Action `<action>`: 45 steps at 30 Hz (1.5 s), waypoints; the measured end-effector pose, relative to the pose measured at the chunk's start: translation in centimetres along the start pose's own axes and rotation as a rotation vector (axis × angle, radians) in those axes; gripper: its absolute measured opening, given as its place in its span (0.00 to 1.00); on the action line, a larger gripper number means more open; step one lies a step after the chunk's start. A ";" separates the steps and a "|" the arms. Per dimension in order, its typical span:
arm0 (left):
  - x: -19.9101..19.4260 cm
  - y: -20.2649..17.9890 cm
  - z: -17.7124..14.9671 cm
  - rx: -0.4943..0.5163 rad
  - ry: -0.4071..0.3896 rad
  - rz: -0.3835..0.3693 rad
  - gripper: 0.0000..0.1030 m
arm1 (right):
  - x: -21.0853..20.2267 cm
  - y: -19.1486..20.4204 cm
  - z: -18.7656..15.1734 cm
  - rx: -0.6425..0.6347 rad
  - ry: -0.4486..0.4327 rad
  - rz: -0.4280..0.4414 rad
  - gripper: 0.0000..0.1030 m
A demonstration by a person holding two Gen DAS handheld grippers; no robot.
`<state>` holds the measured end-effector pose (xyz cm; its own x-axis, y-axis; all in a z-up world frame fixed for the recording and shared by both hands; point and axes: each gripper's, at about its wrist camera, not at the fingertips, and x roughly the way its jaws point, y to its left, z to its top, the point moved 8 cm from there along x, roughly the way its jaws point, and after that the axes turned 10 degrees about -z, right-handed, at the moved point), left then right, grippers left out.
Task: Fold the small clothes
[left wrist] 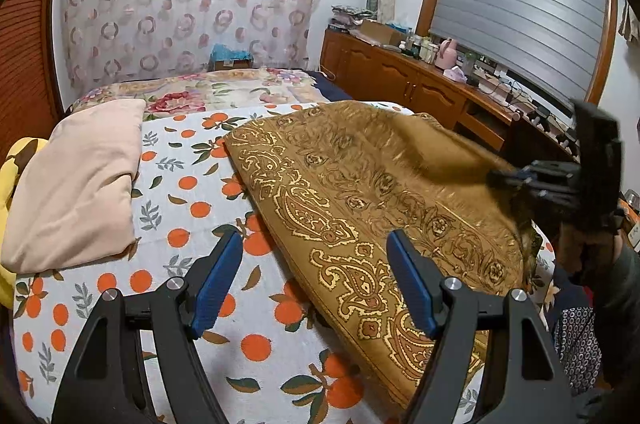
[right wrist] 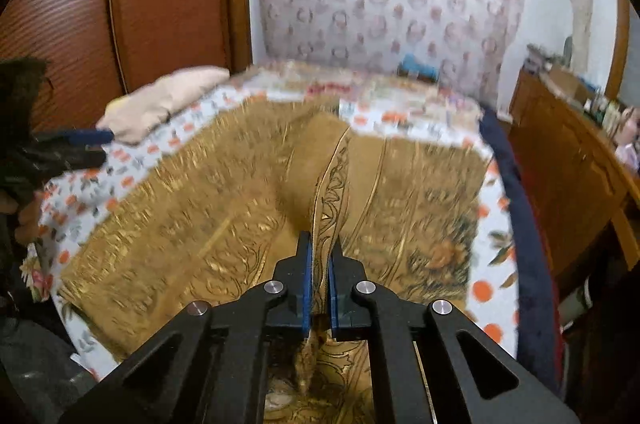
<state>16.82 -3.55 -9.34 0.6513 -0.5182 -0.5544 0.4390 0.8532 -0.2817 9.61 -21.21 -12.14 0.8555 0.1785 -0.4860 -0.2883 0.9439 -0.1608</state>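
Note:
A golden-brown paisley cloth (left wrist: 372, 200) lies spread on the bed's orange-print sheet (left wrist: 192, 208). My left gripper (left wrist: 316, 244) hovers open over the cloth's near left edge, with nothing between its blue pads (left wrist: 218, 284). My right gripper (right wrist: 320, 252) is shut on a raised fold of the same cloth (right wrist: 224, 208), which stands pinched up between the blue pads. In the left wrist view the right gripper (left wrist: 500, 178) holds the cloth's right side lifted off the bed. The left gripper (right wrist: 96, 140) shows at the left edge of the right wrist view.
A pink pillow (left wrist: 80, 184) rests at the left of the bed, with something yellow (left wrist: 12, 176) beside it. A floral blanket (left wrist: 208, 92) lies further back. A wooden cabinet (left wrist: 404, 76) crowded with items runs along the right wall under a window blind (left wrist: 520, 0).

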 end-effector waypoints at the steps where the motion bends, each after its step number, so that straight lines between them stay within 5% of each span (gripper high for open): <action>1: 0.0 -0.1 0.0 0.001 0.000 -0.001 0.73 | -0.6 -0.1 0.0 -0.001 -0.014 -0.005 0.06; 8: 0.2 -0.5 -0.2 0.008 0.004 -0.010 0.73 | -3.1 -1.9 -1.8 0.014 -0.028 -0.030 0.06; 12: 0.5 -0.6 -0.3 0.002 0.008 -0.013 0.73 | -2.8 -1.2 -4.0 0.018 0.061 -0.014 0.06; 21: 0.3 -0.6 -0.1 0.008 -0.001 -0.004 0.73 | -2.6 -3.3 0.6 0.086 0.021 -0.048 0.42; 28: 0.2 -0.3 -0.2 0.005 0.000 -0.001 0.73 | 4.0 -3.7 5.5 0.129 0.107 -0.066 0.42; 37: 0.0 0.4 -0.5 -0.007 0.005 0.011 0.73 | 11.8 -1.0 6.4 0.134 0.274 -0.040 0.42; 45: 0.0 0.1 -0.7 -0.004 0.003 0.010 0.73 | 12.1 2.4 7.0 0.125 0.235 0.000 0.42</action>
<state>16.40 -3.37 -9.94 0.6541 -0.5092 -0.5594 0.4297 0.8587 -0.2792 22.30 -14.81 -12.39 0.7279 0.1230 -0.6745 -0.2207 0.9734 -0.0607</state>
